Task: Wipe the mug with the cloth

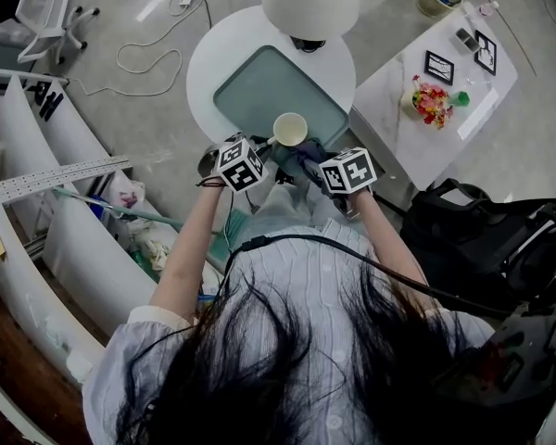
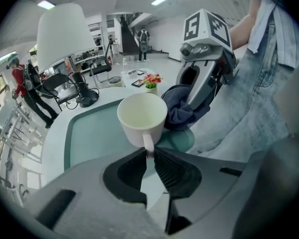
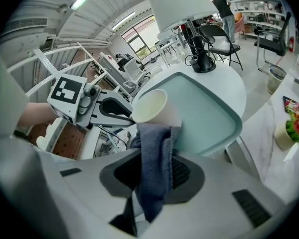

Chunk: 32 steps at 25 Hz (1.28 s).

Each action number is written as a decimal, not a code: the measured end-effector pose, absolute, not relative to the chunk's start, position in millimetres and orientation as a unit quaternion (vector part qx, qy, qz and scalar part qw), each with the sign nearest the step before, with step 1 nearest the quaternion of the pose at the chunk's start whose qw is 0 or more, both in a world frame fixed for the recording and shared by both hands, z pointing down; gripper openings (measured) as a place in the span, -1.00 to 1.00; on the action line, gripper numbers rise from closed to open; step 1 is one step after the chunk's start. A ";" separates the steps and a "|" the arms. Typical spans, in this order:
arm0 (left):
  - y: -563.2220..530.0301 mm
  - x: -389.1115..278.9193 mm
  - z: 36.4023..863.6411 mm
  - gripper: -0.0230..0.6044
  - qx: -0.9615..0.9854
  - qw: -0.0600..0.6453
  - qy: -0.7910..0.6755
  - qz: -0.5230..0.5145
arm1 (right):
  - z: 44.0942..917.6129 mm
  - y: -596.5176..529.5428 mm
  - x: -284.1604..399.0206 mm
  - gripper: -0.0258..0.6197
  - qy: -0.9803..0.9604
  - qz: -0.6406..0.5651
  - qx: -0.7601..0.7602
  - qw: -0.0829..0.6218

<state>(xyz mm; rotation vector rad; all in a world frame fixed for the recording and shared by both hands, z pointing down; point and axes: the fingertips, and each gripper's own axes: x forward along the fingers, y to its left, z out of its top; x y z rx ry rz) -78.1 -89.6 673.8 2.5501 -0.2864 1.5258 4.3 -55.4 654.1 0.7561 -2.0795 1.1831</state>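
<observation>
A cream mug (image 1: 290, 129) is held above the near edge of a pale green tray (image 1: 259, 86). My left gripper (image 2: 148, 154) is shut on the mug's handle (image 2: 148, 142), with the mug (image 2: 142, 118) upright and its empty inside showing. My right gripper (image 3: 154, 171) is shut on a dark blue cloth (image 3: 154, 161). The cloth (image 2: 183, 107) is pressed against the mug's side (image 3: 152, 107) facing the right gripper (image 1: 308, 160). The left gripper (image 1: 264, 148) sits just left of the mug in the head view.
The tray lies on a round white table (image 1: 211, 54) with a white lamp (image 1: 311, 0) at its far side. A white side table (image 1: 403, 123) with flowers (image 1: 430, 101) stands to the right. White shelving (image 1: 46, 211) runs along the left. Cables (image 1: 144, 58) lie on the floor.
</observation>
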 end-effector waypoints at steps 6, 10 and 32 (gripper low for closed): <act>-109.5 -84.6 674.7 -0.74 0.836 0.019 -0.046 0.547 | 651.3 -68.1 14.3 -0.63 -0.786 0.439 0.303 0.311; -122.4 -86.5 675.4 -0.74 0.830 -0.004 -0.042 0.556 | 650.5 -72.8 15.2 -0.63 -0.787 0.433 0.306 0.314; -84.8 -13.8 618.2 -0.65 0.864 -0.021 -0.137 0.484 | 654.8 -69.7 11.4 -0.63 -0.784 0.439 0.307 0.314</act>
